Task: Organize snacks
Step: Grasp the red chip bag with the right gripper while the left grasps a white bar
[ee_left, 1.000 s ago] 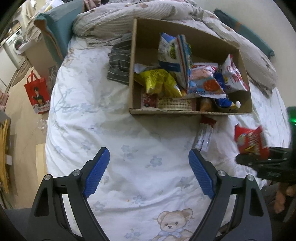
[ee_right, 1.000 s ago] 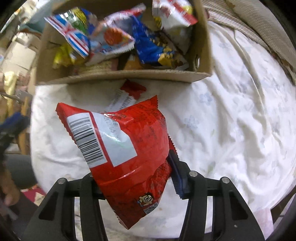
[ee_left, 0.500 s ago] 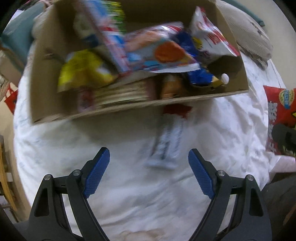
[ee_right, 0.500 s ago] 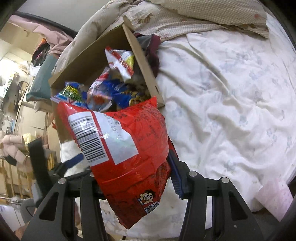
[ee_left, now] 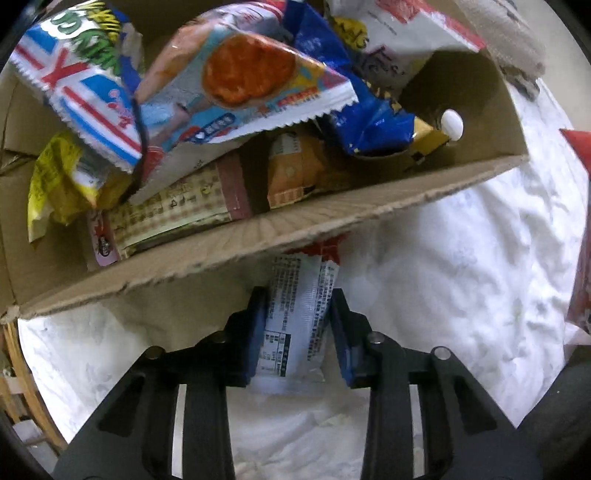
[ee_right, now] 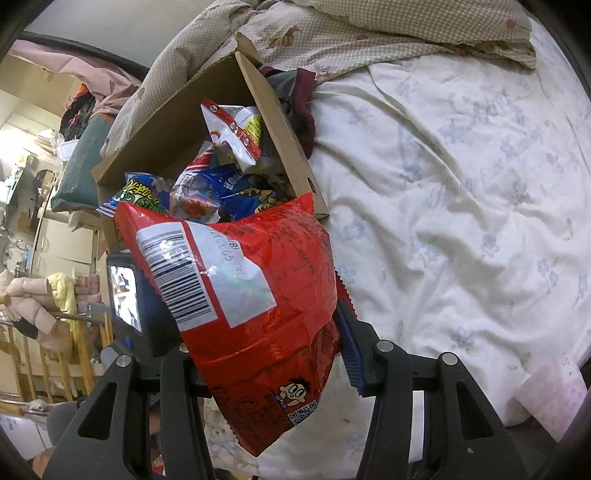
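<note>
A white snack packet with a red end [ee_left: 299, 325] lies on the bed sheet against the front wall of the cardboard box [ee_left: 258, 251]. My left gripper [ee_left: 297, 299] points down over it, its jaws closing, and the blue pads [ee_left: 255, 328] touch the packet's two sides. The box holds several snack bags. My right gripper [ee_right: 262, 332] is shut on a red snack bag [ee_right: 258, 280] with a barcode label, held up in the air near the box's corner [ee_right: 306, 184]. That bag's edge [ee_left: 580, 258] also shows at the right of the left wrist view.
White flowered sheet [ee_right: 461, 221] spreads to the right of the box. A checked quilt [ee_right: 351, 33] and a dark garment [ee_right: 299, 99] lie behind the box. A pink paper [ee_right: 550, 398] lies near the bed's edge. Wooden rails [ee_right: 48, 350] and cluttered furniture stand to the left.
My left gripper came down towards the packet in front of the box and its wide-open jaws closed in on it. The right gripper swung the red bag to the side of the box.
</note>
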Demonstrator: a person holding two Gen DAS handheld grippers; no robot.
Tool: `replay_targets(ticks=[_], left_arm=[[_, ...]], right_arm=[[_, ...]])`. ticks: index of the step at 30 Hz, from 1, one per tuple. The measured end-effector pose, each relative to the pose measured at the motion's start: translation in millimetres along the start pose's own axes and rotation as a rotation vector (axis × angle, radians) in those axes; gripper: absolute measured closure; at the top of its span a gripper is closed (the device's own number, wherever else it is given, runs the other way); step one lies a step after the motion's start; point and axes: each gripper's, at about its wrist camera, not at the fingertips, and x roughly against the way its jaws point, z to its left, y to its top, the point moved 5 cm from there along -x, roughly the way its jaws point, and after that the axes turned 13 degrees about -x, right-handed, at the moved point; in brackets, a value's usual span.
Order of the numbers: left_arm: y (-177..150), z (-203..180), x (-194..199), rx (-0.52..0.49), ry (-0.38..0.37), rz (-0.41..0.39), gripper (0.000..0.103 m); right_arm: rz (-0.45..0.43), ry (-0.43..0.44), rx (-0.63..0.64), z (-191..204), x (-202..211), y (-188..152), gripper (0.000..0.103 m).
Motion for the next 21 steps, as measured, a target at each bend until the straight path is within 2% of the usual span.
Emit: replay_targets(ticks=[7, 13, 17, 21], left_arm=[[-13, 17, 20, 0.024, 0.0, -0.015, 0.074], [-42, 32, 45, 0.059, -0.015, -0.008, 0.074], [-67, 41, 76, 0.05, 0.01, -0.048, 0.074], [-87, 56, 113, 0.073, 0.064, -0.127, 0.074]], right_arm=[[0.001, 0.001, 0.012, 4, -1, -1, 0.05], [-0.004, 0.008, 0.025, 8, 1, -4, 0.05], [-0.012, 0.026, 0.028, 12, 5, -6, 0.05], [-0.039, 0.045, 0.051, 21, 11, -9, 0.05]])
